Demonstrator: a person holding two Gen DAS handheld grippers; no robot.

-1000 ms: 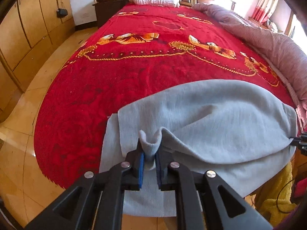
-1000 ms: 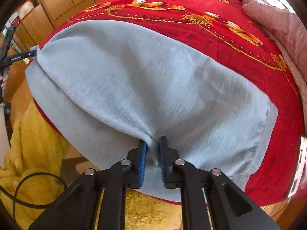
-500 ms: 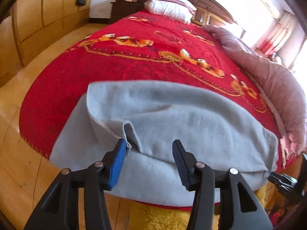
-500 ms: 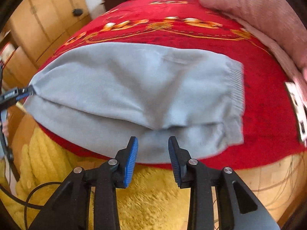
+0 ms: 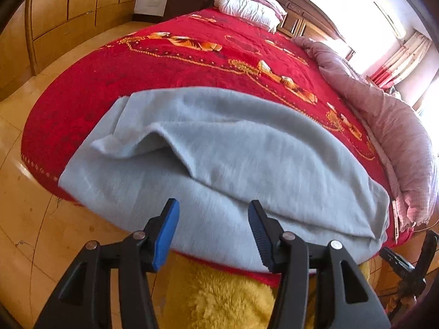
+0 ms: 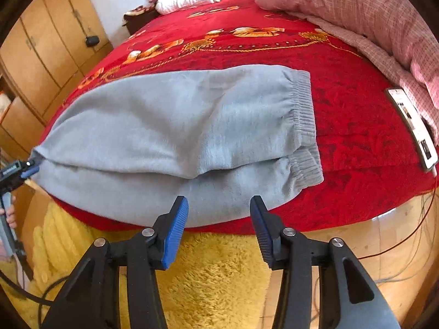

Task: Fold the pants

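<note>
The grey pants (image 5: 247, 159) lie folded in half lengthwise on the red bedspread (image 5: 153, 65), near its front edge. The upper layer sits a little back from the lower layer's edge, and its left end is rumpled. In the right wrist view the pants (image 6: 164, 126) show their ribbed waistband (image 6: 304, 109) at the right. My left gripper (image 5: 212, 233) is open and empty, just in front of the pants' near edge. My right gripper (image 6: 218, 226) is open and empty, just off the bed's front edge. The left gripper (image 6: 27, 168) shows at the pants' left end in the right wrist view.
A yellow fluffy rug (image 6: 219, 274) lies on the wooden floor below the bed edge. A pink quilt (image 5: 395, 126) is heaped along the bed's right side. A phone (image 6: 411, 126) lies on the bedspread near it. Pillows (image 5: 247, 2) are at the headboard. Wooden cabinets (image 6: 41, 54) stand at the left.
Both grippers held the pants' folded edge a second ago. They have opened, let the cloth drop onto the lower layer, and pulled back off the bed's front edge.
</note>
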